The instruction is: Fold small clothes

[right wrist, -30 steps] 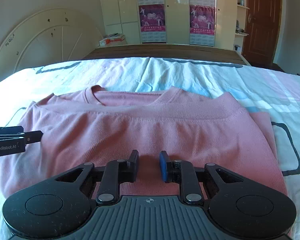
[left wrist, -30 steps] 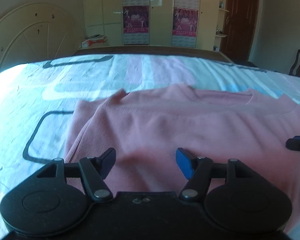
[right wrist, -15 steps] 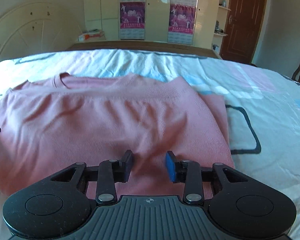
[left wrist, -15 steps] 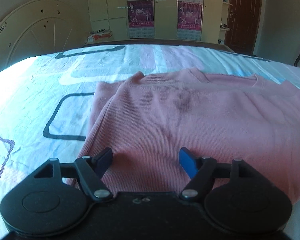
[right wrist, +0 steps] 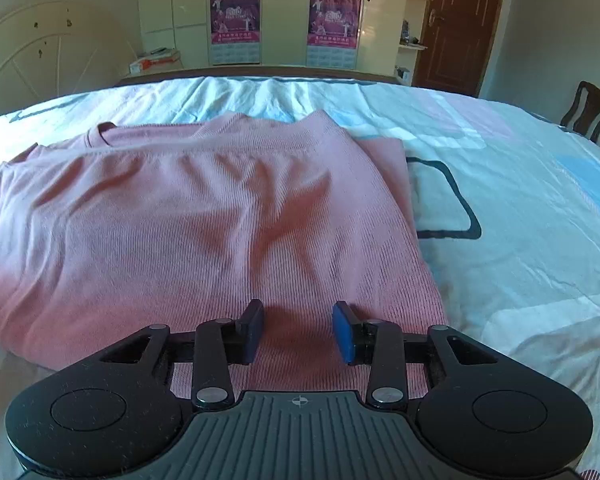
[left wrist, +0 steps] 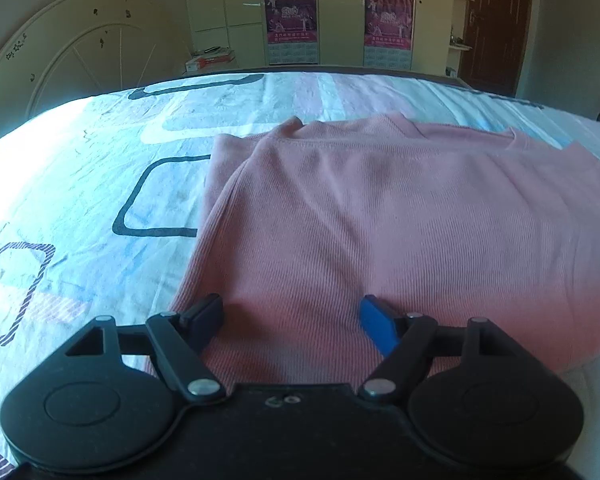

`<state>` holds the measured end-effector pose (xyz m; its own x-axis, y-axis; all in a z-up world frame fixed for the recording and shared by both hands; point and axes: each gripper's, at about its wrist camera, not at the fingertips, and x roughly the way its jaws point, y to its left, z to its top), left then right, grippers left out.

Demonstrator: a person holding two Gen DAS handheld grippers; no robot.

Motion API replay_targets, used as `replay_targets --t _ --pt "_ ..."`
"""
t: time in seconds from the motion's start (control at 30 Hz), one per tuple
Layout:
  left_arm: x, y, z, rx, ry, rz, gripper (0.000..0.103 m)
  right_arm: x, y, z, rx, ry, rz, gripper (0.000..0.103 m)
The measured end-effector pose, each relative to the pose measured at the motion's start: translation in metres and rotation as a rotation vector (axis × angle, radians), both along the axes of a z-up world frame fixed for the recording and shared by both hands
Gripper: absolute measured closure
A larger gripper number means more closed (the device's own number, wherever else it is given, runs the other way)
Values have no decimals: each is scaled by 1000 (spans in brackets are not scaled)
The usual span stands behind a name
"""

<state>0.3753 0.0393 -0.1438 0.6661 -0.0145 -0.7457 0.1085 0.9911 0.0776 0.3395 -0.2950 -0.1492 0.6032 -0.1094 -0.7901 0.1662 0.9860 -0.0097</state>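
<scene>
A pink ribbed top [left wrist: 400, 216] lies folded on the bed, its neckline at the far edge. In the left wrist view my left gripper [left wrist: 290, 316] hangs open over the top's near left corner, nothing between its fingers. The same pink top [right wrist: 188, 220] fills the left and middle of the right wrist view. My right gripper [right wrist: 298, 330] stands open over the top's near right corner, its jaws narrower than the left's and with only flat cloth below them. Neither gripper pinches the fabric.
The bed sheet [right wrist: 520, 208] is white with blue, pink and black outlined squares and spreads on both sides of the top. A curved headboard [left wrist: 80, 60], wardrobe with posters [right wrist: 284, 20], brown door [right wrist: 456, 20] and chair [right wrist: 592, 108] stand beyond the bed.
Both grippers have opened wider and slid apart toward the top's outer corners, left gripper leftward, right gripper rightward. Each has dropped out of the other's view. The top lies still.
</scene>
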Motion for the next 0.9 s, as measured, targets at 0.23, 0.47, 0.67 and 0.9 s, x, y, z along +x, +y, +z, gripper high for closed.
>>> replay_targets --t 0.23,0.47,0.67,0.9 --pt "2 8 -6 -43 26 14 23 2 12 -1 -64 19 -5 63" --pt "0 6 -8 -30 11 1 22 2 20 0 -88 50 -50 63" --pt "4 4 -6 -15 25 15 20 -3 20 -1 -83 27 -68 62" --pt "8 1 -6 11 37 32 15 -9 8 3 -23 29 -2 55"
